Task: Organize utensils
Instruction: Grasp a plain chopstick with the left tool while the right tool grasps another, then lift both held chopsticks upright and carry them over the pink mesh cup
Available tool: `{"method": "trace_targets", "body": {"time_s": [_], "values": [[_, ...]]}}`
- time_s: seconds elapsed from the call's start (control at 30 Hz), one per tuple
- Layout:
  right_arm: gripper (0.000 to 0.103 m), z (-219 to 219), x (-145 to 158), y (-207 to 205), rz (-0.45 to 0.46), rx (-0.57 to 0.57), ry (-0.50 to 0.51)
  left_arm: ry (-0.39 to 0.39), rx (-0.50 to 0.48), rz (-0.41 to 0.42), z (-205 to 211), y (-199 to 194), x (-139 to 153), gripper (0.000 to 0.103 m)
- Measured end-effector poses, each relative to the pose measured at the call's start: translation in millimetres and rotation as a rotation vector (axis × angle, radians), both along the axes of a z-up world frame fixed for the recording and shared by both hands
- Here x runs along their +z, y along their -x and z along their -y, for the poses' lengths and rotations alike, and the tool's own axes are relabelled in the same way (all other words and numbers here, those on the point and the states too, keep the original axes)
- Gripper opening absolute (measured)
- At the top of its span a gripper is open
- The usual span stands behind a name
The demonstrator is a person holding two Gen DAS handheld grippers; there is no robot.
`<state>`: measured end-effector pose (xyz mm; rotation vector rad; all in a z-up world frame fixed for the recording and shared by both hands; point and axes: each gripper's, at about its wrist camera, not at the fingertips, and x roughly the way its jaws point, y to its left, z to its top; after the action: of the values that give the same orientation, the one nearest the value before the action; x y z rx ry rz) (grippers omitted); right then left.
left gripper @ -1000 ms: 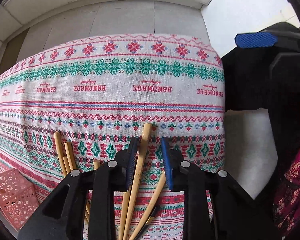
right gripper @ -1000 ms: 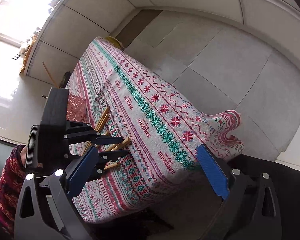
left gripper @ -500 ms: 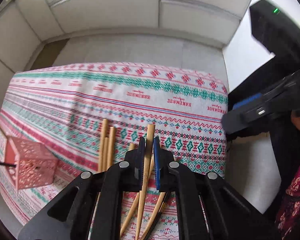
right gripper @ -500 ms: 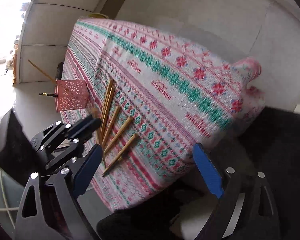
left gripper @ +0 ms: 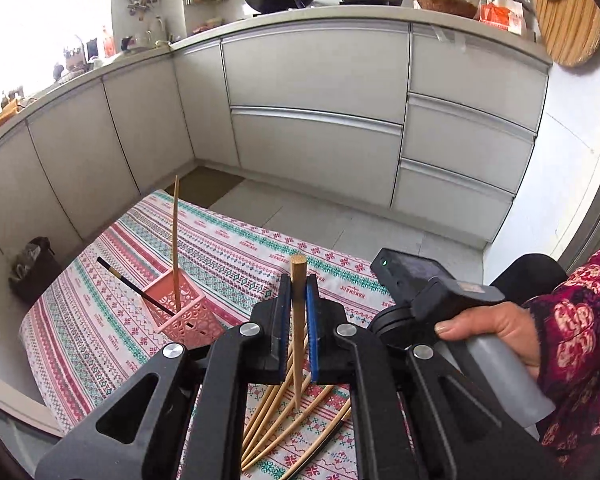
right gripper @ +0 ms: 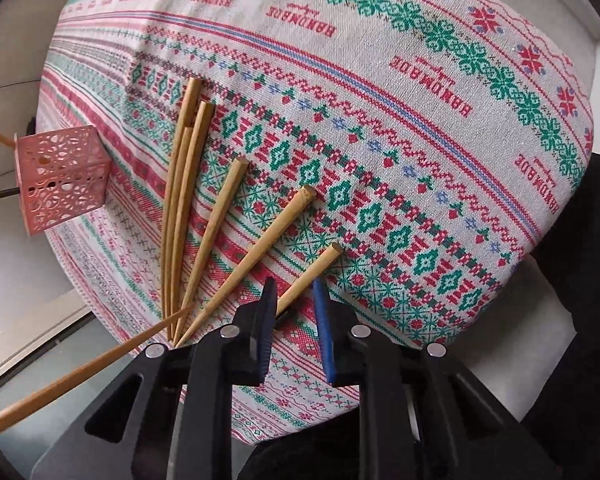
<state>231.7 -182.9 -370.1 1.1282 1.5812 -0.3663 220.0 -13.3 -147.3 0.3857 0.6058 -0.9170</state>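
My left gripper is shut on a bamboo chopstick and holds it upright above the table, its tip over the loose chopsticks. That held chopstick shows at lower left in the right wrist view. A pink lattice holder stands on the patterned cloth with a bamboo chopstick and a black chopstick in it; it also shows in the right wrist view. My right gripper is open, its jaws either side of the nearest of several bamboo chopsticks fanned on the cloth.
The table wears a red and green patterned cloth. Grey kitchen cabinets stand behind, with pots on the counter. A dark bag sits on the floor at left. The right gripper's body and the hand are close on the right.
My left gripper has lifted the gripped chopstick off the cloth and tilted up. My right gripper has narrowed and come down close over the fanned chopsticks.
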Motion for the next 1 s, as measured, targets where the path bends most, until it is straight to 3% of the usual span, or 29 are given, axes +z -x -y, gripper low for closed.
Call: {"method": "trace_targets", "body": {"time_s": [0.17,0.27,0.57,0.87,1.0], "values": [[0.02,-19.4,-4.3,-16.6,-0.049,0.017,0.066,0.066,0.024,0.032,-14.0,2.3,9.3,0.007],[0.015,-23.6,-4.5,-20.2,-0.045,0.016,0.084,0.112,0.04,0.046,-21.6,8.8,16.4,0.007],[0.01,13.3,9.0,-4.6,0.175,-0.032,0.12,0.194,0.112,0.042,-28.8,15.8,25.2,0.007],[0.01,26.3,73.5,1.8,0.46,0.072,0.23,0.308,0.236,-0.001,-36.4,27.0,37.0,0.007],[0.009,31.7,108.7,17.1,0.582,0.125,0.272,0.317,0.279,-0.004,-36.9,33.2,43.9,0.007]]}}
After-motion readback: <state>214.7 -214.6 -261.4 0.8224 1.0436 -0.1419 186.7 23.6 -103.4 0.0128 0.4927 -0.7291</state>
